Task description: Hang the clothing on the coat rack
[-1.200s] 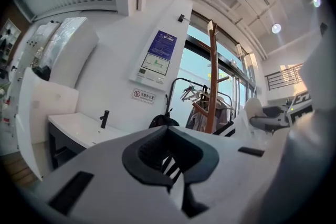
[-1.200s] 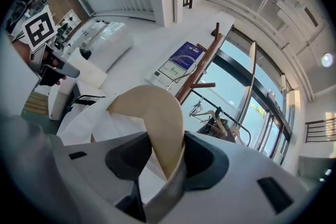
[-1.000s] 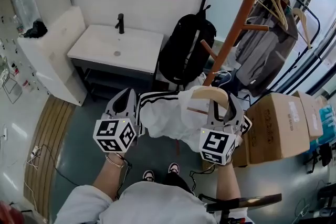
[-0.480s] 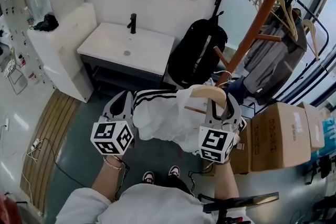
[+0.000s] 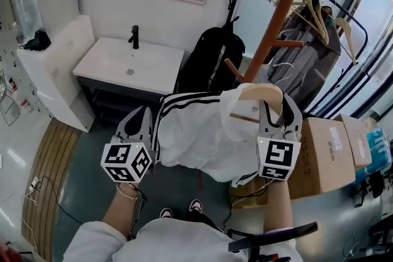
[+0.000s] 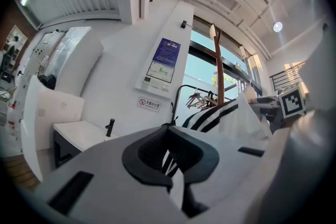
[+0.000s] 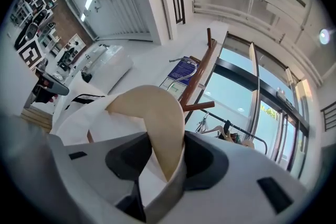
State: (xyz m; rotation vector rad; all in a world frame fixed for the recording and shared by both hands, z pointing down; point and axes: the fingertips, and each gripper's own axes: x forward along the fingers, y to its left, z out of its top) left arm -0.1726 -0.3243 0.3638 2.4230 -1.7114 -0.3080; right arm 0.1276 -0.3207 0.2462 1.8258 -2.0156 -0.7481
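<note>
As you look down in the head view, your left gripper (image 5: 142,123) and right gripper (image 5: 277,112) hold the white, black-striped garment (image 5: 202,135) spread between them, near the orange coat rack (image 5: 277,12), with a wooden hanger (image 5: 261,92) at its right end. In the left gripper view your jaws are nearly together and seem to pinch the striped fabric, though the contact sits in shadow. In the right gripper view your jaws stand fairly wide, clamped on the hanger's fabric-draped end.
</note>
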